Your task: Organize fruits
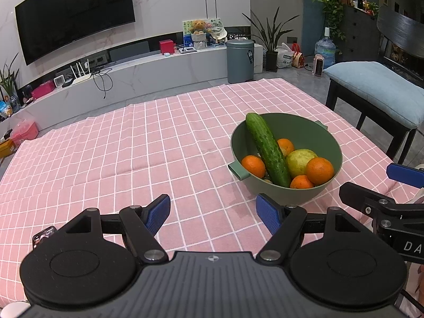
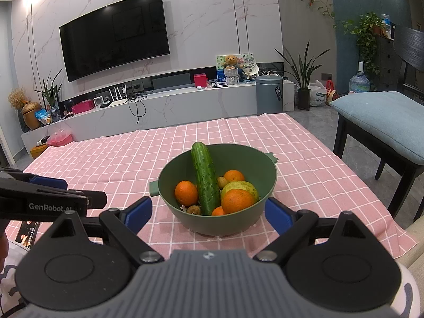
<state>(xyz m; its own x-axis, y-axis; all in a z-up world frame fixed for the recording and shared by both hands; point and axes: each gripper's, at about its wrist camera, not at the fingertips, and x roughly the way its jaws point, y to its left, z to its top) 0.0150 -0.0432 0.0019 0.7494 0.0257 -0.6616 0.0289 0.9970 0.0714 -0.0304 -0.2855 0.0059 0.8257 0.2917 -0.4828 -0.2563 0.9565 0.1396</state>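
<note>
Both grippers gape, empty: left gripper (image 1: 213, 213) | right gripper (image 2: 208, 213) near bowl (image 2: 238, 156) | cucumber (image 2: 205, 179) hides fruit | "GenRobot.AI" readable, "DA" cut off

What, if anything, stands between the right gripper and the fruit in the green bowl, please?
Nothing visible: the right gripper is open, facing the green bowl over bare pink tablecloth. Inside, the cucumber leans across the oranges.
</note>
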